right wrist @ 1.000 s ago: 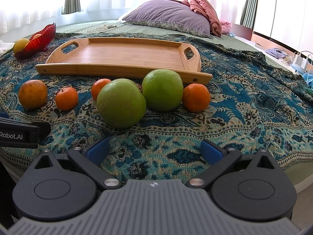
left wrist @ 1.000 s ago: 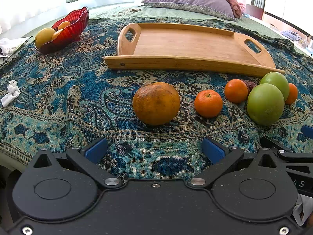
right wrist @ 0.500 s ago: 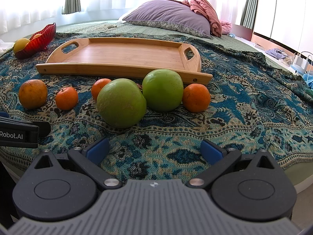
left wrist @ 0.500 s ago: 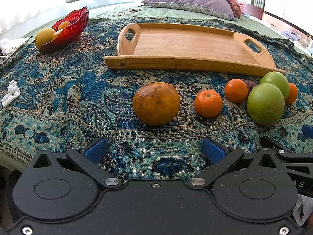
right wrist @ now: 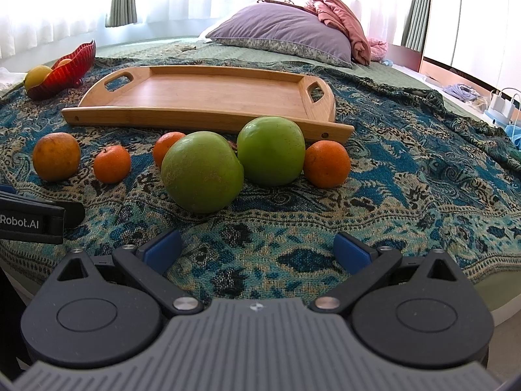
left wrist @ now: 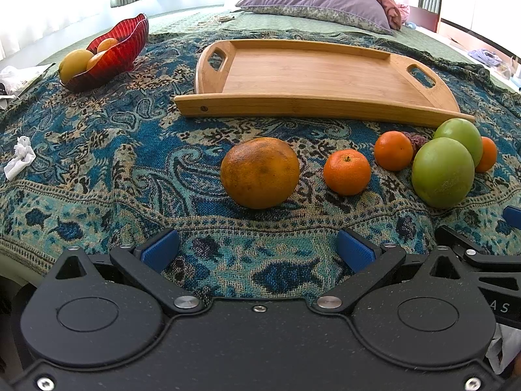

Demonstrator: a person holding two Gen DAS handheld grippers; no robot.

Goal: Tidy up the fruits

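A row of fruit lies on the patterned blanket in front of a bare wooden tray point(left wrist: 319, 75) point(right wrist: 208, 93). In the left wrist view, a large dull orange point(left wrist: 260, 172) sits straight ahead of my open left gripper point(left wrist: 257, 251), with nothing between the fingers. Two small mandarins point(left wrist: 346, 172) point(left wrist: 393, 151) and two green apples point(left wrist: 443, 172) point(left wrist: 462, 135) lie to its right. In the right wrist view, my open right gripper point(right wrist: 257, 249) hangs just short of the nearer green apple point(right wrist: 202, 176); the second apple point(right wrist: 271, 150) and a mandarin point(right wrist: 326, 168) sit beside it.
A red glass bowl point(left wrist: 120, 50) holding yellow and orange fruit stands at the far left. A crumpled white tissue point(left wrist: 19, 158) lies on the blanket's left side. A purple pillow point(right wrist: 280, 31) rests behind the tray. The bed edge runs just below both grippers.
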